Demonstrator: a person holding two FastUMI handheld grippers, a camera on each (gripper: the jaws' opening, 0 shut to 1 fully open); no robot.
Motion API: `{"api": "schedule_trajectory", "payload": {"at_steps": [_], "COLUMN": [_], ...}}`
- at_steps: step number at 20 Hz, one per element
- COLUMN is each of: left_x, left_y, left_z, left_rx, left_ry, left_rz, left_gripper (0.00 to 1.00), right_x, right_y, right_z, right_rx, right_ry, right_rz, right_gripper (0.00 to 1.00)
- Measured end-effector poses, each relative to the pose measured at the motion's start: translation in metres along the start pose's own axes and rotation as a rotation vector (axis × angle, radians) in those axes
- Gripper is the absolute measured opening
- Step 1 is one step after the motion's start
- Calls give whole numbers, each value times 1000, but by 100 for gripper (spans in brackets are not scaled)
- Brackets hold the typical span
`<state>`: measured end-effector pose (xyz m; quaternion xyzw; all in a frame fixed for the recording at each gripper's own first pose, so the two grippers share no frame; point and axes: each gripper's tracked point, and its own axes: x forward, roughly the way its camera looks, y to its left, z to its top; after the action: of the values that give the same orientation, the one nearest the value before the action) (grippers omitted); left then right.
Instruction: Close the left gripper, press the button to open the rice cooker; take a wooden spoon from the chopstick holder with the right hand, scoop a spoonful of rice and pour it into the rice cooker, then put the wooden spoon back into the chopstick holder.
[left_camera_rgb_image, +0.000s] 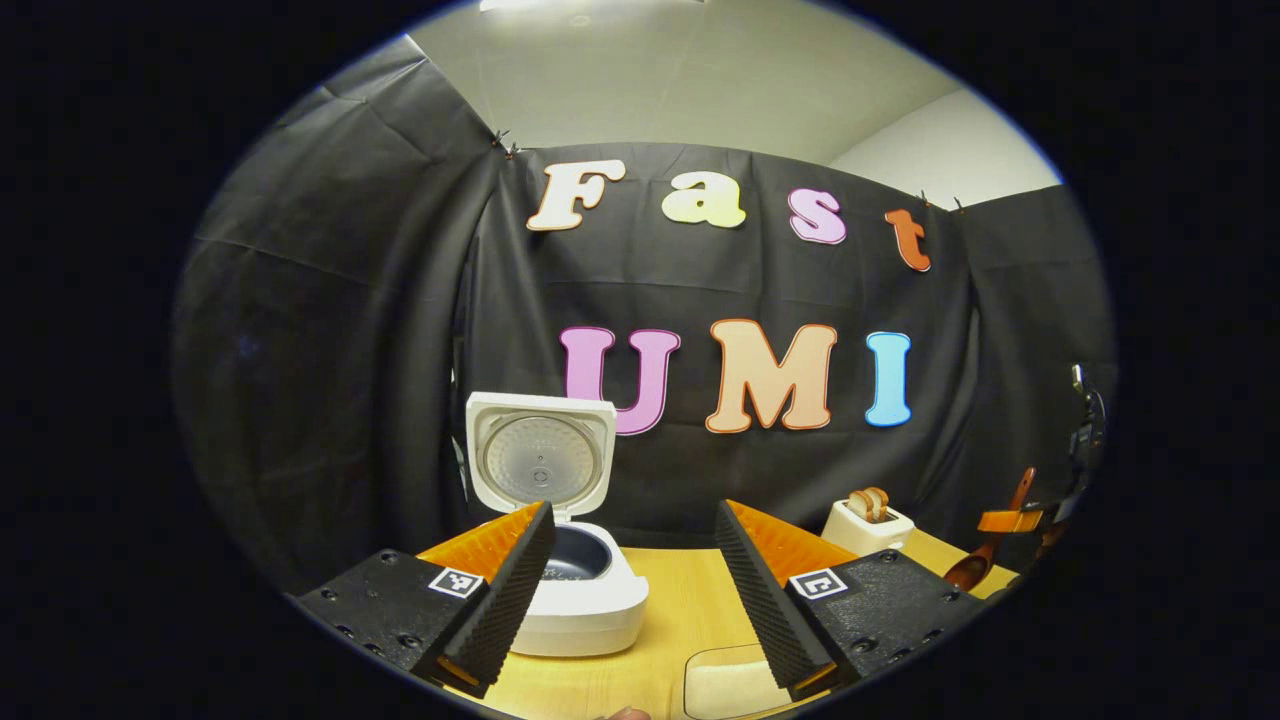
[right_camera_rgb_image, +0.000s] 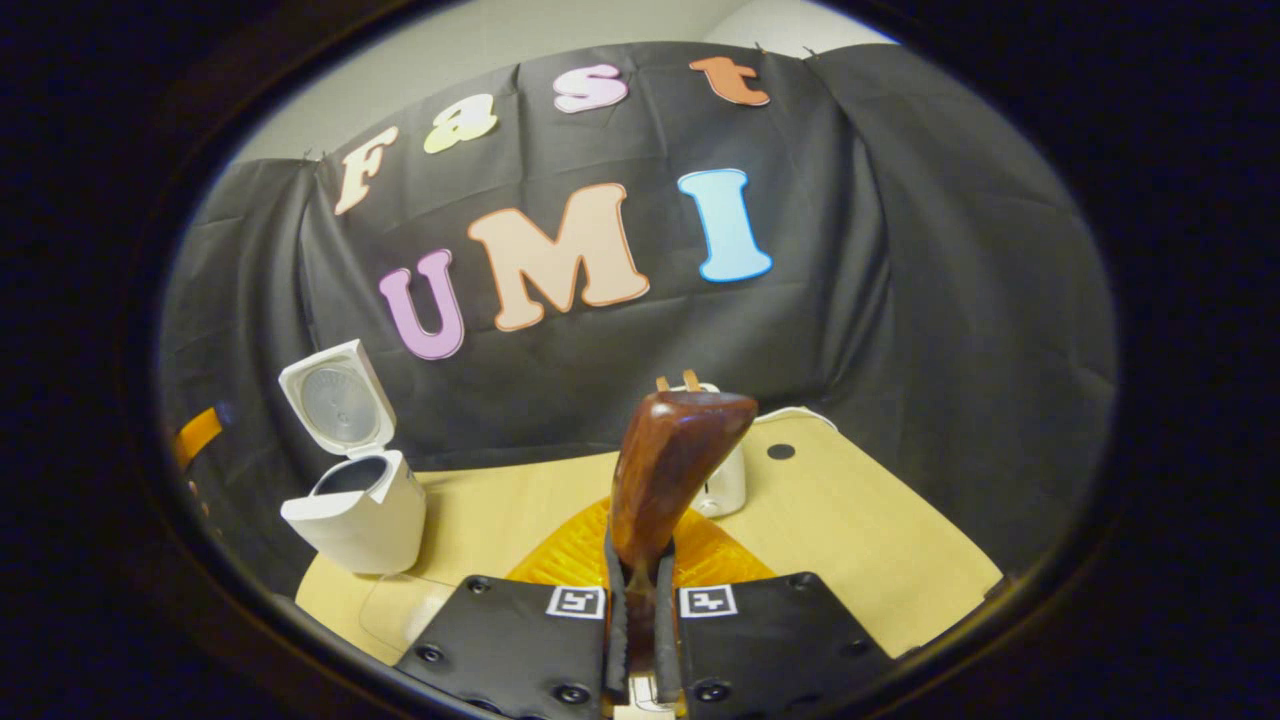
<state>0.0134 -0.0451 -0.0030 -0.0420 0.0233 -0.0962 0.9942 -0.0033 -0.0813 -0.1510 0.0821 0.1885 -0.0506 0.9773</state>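
Note:
The white rice cooker (left_camera_rgb_image: 585, 600) stands on the wooden table with its lid (left_camera_rgb_image: 540, 460) swung upright and the dark inner pot (left_camera_rgb_image: 578, 555) exposed. My left gripper (left_camera_rgb_image: 640, 590) hangs open just in front of it, holding nothing. My right gripper (right_camera_rgb_image: 640, 565) is shut on a brown wooden spoon (right_camera_rgb_image: 668, 470), which rises between its fingers. In the left gripper view the spoon (left_camera_rgb_image: 985, 545) hangs at the far right above the table, bowl downward. The open cooker (right_camera_rgb_image: 355, 515) lies well to the left in the right gripper view.
A white toaster (left_camera_rgb_image: 868, 522) with bread slices stands at the back of the table, partly behind the spoon in the right gripper view (right_camera_rgb_image: 728, 488). A clear container (left_camera_rgb_image: 728, 688) sits near the front edge, right of the cooker. Black cloth walls the booth.

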Motion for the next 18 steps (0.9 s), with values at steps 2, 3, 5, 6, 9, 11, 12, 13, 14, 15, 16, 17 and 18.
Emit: {"api": "schedule_trajectory", "payload": {"at_steps": [2,3,5,6,9,11,12,13,14,15,16,17,18], "left_x": [0,1,1,0,-1,-3,-4,-4,-4,-4,-3,-3,-3], "left_y": [-5,-6,-10,-11,-11,-10,-9,-8,-6,-6,-5,-5,-5], "left_z": [-2,-2,-4,-3,-5,-5,-5,-6,-5,-5,-4,-3,-3], "left_rx": [-3,-3,1,4,9,15,19,23,26,28,30,31,31], "left_ry": [6,7,10,12,18,22,24,25,25,24,24,23,22], "left_rz": [-5,-7,-10,-10,-8,-3,0,3,7,10,12,14,14], "left_gripper": [92,95,95,95,95,95,95,95,95,95,95,95,95], "right_x": [-2,-3,-2,-1,4,6,7,8,9,10,11,12,12], "right_y": [-7,-10,-15,-15,-21,-26,-28,-31,-33,-35,-35,-37,-39], "right_z": [-18,-27,-47,-56,-82,-100,-107,-114,-118,-124,-129,-130,-131], "right_rx": [-11,-20,-35,-37,-44,-51,-51,-46,-40,-33,-31,-31,-33], "right_ry": [20,27,46,58,91,118,130,142,152,165,175,176,178], "right_rz": [-11,-17,-27,-29,-42,-55,-59,-63,-69,-72,-78,-83,-85], "right_gripper": [12,13,11,12,13,12,14,14,15,15,17,17,20]}}
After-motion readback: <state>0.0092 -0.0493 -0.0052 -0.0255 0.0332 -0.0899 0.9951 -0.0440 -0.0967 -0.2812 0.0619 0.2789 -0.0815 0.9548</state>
